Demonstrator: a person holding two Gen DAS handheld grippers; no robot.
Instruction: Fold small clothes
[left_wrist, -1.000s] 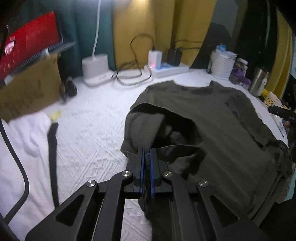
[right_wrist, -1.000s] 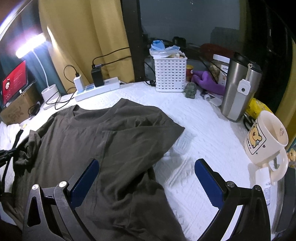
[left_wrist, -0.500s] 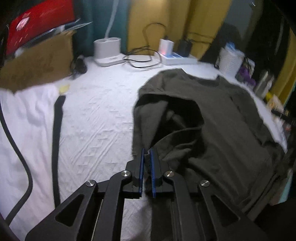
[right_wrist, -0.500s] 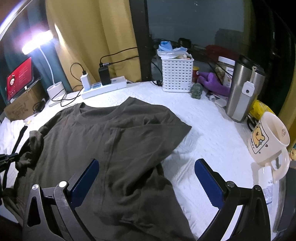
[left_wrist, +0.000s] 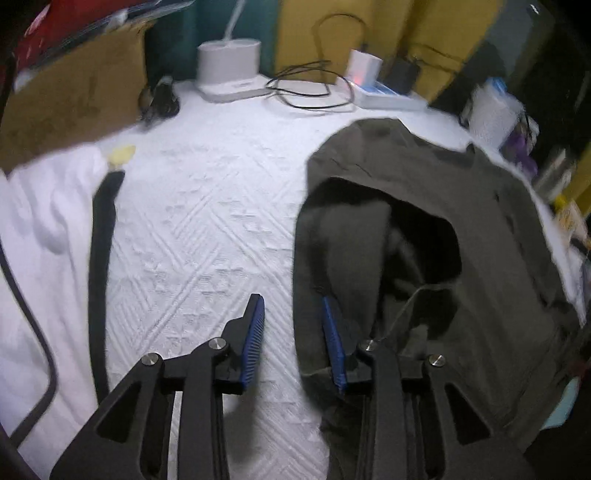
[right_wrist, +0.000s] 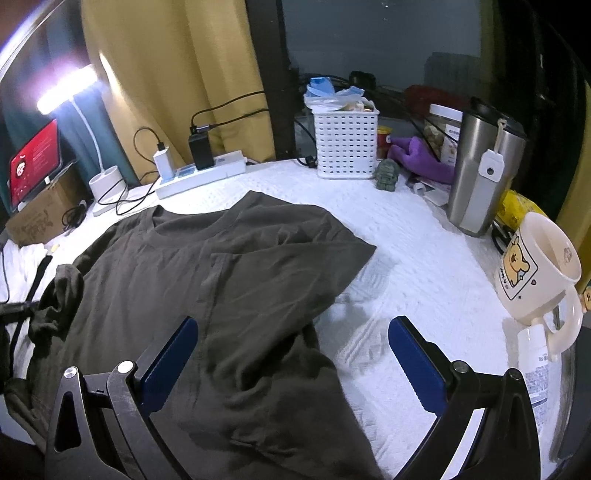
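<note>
A dark olive T-shirt (right_wrist: 221, 280) lies spread on the white textured table cover (right_wrist: 406, 258). Its left sleeve is bunched and folded over itself in the left wrist view (left_wrist: 369, 240). My left gripper (left_wrist: 291, 314) is open at the shirt's left edge; its right finger touches the cloth and nothing is held. My right gripper (right_wrist: 291, 343) is wide open and empty, low over the shirt's lower right part and hem.
A cream bear mug (right_wrist: 535, 269), steel tumbler (right_wrist: 480, 170) and white basket (right_wrist: 345, 144) stand at the right and back. A power strip (right_wrist: 199, 175) with cables, a lamp base (left_wrist: 229, 70), a cardboard box (left_wrist: 70, 99) and a black strap (left_wrist: 101, 277) lie to the left.
My left gripper has opened and let go of the bunched sleeve, which now lies on the shirt. The right gripper has stayed open, drifting slightly.
</note>
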